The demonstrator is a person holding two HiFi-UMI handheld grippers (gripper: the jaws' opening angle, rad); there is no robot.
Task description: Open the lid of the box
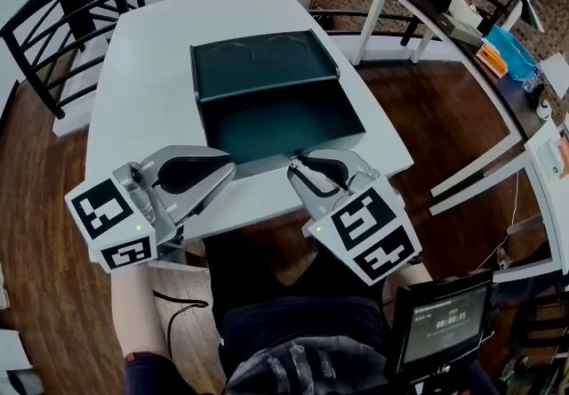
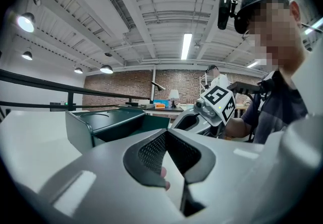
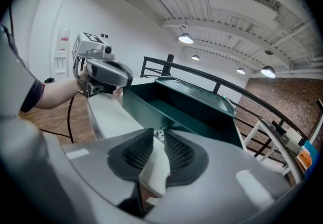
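The dark green box [image 1: 280, 122] stands on the white table [image 1: 142, 91] with its lid [image 1: 262, 60] swung back flat at the far side. The inside looks empty. In the head view both grippers sit at the table's near edge, pointing at the box's front wall. My left gripper [image 1: 231, 167] is left of that wall, with its tips together and nothing between them. My right gripper [image 1: 293, 162] almost touches the front wall. In the right gripper view its pads [image 3: 176, 150] stand a narrow gap apart, with the box [image 3: 186, 109] just beyond.
A black railing [image 1: 53, 11] curves round the far and left sides of the table. A second white desk [image 1: 462, 24] with orange and blue items stands at the right. A small screen [image 1: 444, 322] sits low right. The floor [image 1: 444, 117] is dark wood.
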